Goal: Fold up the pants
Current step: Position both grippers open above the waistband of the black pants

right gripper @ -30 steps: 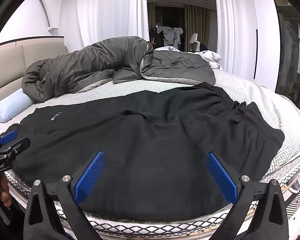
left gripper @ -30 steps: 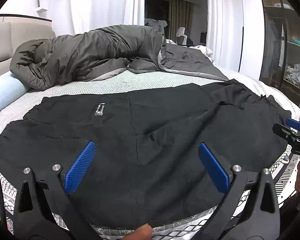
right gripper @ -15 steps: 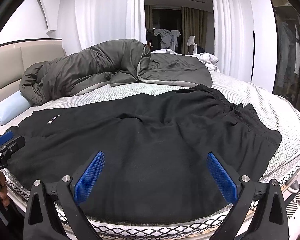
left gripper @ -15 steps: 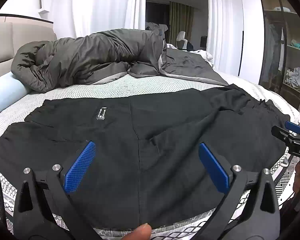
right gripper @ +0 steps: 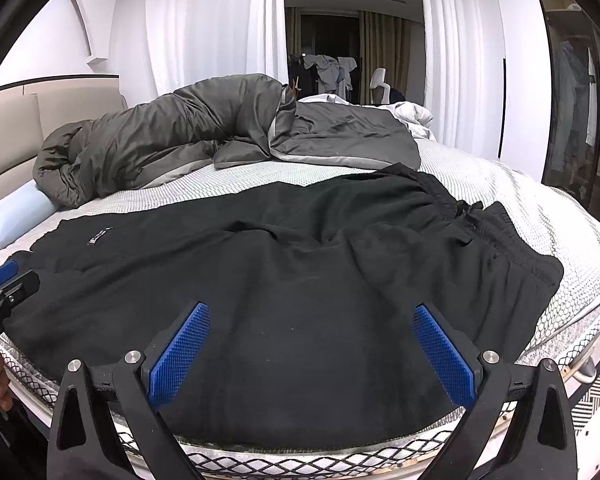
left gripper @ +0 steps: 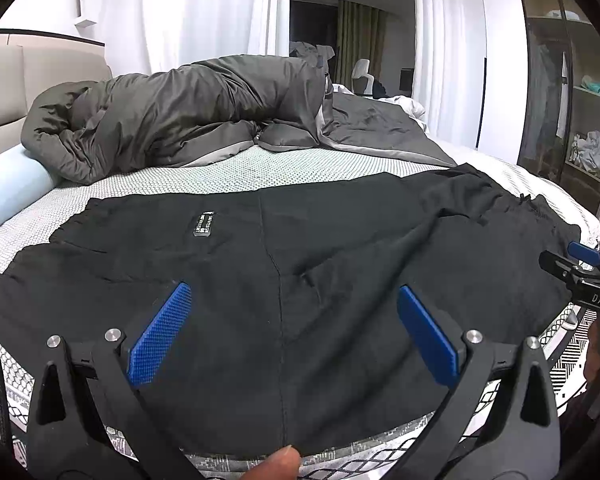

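1. Both cameras have risen slightly since a second ago: the pants (left gripper: pixel 284 280) sit lower in each view and more of the far wall shows; the cloth itself lies as before.
2. Left gripper (left gripper: pixel 294 320): jaws wide apart, blue pads (left gripper: pixel 160 332) held above the near half of the pants, gripping nothing. A fingertip (left gripper: pixel 278 462) shows at the bottom edge of the left view.
3. Right gripper (right gripper: pixel 310 344): jaws likewise wide apart, blue pads (right gripper: pixel 444 352) over the near part of the pants, nothing between them.
4. Pants: black, spread flat across the near side of the bed (left gripper: pixel 236 172), their near edge reaching the mattress rim. A small label (left gripper: pixel 204 224) lies on the far-left part; a centre seam (left gripper: pixel 278 280) runs toward the left camera.
5. Waistband (right gripper: pixel 480 220): gathered, with a drawstring, at the right end of the pants in the right view.
6. Cross views: the right gripper's tip appears at the right edge of the left view (left gripper: pixel 584 264); the left gripper's tip appears at the left edge of the right view (right gripper: pixel 4 280). Each is at an end of the pants; contact cannot be told.
7. Duvet (left gripper: pixel 172 120): grey, bunched along the far side of the bed, apart from the pants.
8. Bolster (left gripper: pixel 8 184): pale blue, at far left beside the headboard (left gripper: pixel 4 92).
9. Background: white curtains (right gripper: pixel 208 20) and a dark wardrobe (left gripper: pixel 572 80) at right.
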Motion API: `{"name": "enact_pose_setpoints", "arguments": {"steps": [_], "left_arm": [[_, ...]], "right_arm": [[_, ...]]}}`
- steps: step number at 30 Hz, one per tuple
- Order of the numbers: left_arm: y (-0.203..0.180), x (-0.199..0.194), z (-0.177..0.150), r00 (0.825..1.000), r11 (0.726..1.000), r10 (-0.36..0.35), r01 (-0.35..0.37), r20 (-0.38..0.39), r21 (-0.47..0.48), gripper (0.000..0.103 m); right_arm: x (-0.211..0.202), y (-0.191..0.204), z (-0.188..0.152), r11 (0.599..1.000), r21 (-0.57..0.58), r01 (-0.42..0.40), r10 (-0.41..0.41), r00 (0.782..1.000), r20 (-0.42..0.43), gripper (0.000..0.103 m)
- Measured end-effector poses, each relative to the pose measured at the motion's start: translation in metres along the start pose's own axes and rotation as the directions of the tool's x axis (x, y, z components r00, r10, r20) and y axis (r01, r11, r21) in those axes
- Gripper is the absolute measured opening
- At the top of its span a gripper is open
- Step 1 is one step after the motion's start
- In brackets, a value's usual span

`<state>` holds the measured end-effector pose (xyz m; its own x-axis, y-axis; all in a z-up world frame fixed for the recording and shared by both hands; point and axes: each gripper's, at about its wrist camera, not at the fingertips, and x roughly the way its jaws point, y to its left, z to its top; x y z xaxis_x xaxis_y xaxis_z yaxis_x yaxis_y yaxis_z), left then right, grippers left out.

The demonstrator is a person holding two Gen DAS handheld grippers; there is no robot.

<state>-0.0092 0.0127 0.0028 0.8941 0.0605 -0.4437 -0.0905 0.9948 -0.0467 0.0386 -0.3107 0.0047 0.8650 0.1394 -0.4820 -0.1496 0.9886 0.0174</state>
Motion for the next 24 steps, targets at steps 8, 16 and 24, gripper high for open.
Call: {"name": "enact_pose_setpoints", "arguments": {"steps": [8,16,24], "left_arm": [[0.008,0.007,0.002,1.000,1.000,0.004,-0.005,-0.024,-0.023,0.102],[0.022,0.012,0.003,0.999,0.998,-0.001,-0.001,-0.034,-0.059,0.102],[0.045,0.007,0.004,0.999,0.991,-0.017,0.012,-0.037,-0.131,0.102]], "right_arm": [[0.005,-0.001,-0.002,1.000,0.007,-0.005,0.005,1.000,-0.010,0.103],[0.010,-0.005,-0.005,1.000,0.016,-0.004,0.005,1.000,-0.029,0.103],[0.003,-0.009,0.004,1.000,0.022,0.013,-0.012,1.000,-0.020,0.103]]}}
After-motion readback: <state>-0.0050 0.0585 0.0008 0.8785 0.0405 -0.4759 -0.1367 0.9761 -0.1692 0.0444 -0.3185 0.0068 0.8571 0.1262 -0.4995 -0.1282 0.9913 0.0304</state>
